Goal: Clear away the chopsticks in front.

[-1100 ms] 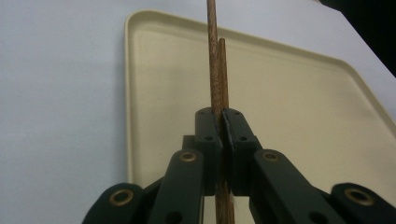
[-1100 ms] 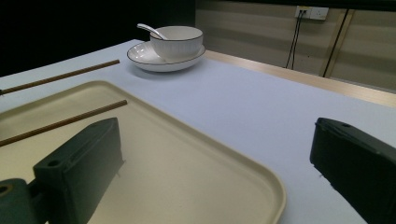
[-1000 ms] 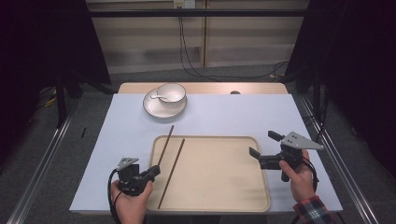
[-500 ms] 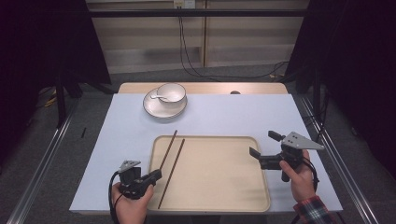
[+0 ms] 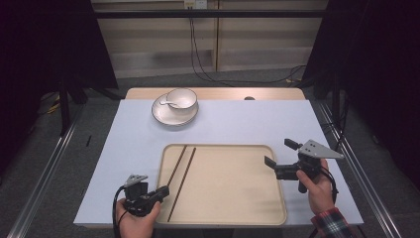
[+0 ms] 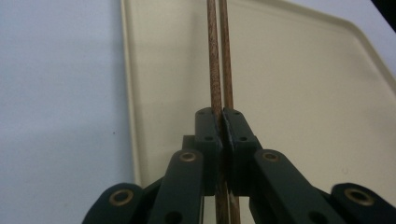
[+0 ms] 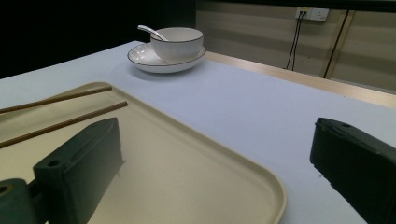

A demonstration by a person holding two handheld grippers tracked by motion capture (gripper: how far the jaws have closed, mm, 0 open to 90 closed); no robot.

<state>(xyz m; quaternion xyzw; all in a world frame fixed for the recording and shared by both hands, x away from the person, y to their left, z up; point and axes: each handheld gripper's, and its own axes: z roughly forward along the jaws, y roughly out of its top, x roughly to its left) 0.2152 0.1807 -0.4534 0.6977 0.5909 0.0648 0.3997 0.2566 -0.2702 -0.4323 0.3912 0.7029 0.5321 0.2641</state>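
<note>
Beige tray is sitting on a pale blue table, carrying two wooden chopsticks along its left side. The left gripper is pinching one chopstick's near end. The right gripper is hovering, jaws spread wide, over the tray's right edge.

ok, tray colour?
Plain cream-beige tray, no pattern. Shows best in the high view.

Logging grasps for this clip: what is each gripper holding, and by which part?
Left gripper is shut on the chopsticks near their near ends. Right gripper is open, holding nothing.
</note>
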